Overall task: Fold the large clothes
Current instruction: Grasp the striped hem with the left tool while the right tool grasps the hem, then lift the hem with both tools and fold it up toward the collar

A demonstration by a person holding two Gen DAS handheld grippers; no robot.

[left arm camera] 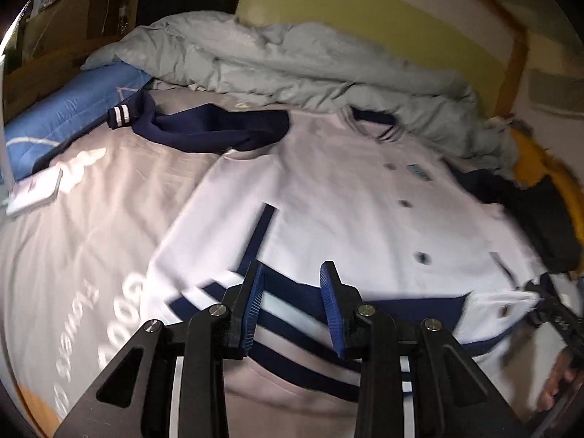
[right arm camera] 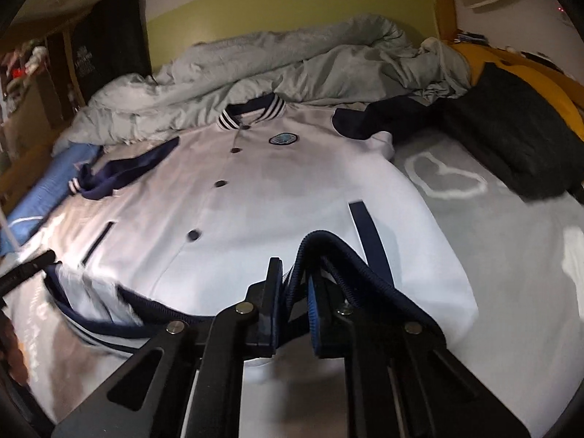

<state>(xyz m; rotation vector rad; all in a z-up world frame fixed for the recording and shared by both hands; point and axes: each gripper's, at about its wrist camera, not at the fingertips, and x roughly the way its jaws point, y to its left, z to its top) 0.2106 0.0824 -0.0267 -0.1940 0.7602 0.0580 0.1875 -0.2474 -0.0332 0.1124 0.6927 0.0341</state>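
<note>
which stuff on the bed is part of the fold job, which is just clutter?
In play:
- white button-front varsity jacket with navy striped hem
- left tongs
- right tongs, clamped on the hem

Lying about:
- rumpled grey duvet
- blue pillow
- small white box
- dark knitted garment
- yellow fabric

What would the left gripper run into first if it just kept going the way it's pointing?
Most likely the white jacket: the left gripper points down over its striped navy hem, so hem or front panel comes first. Exact depth is unclear.
</note>
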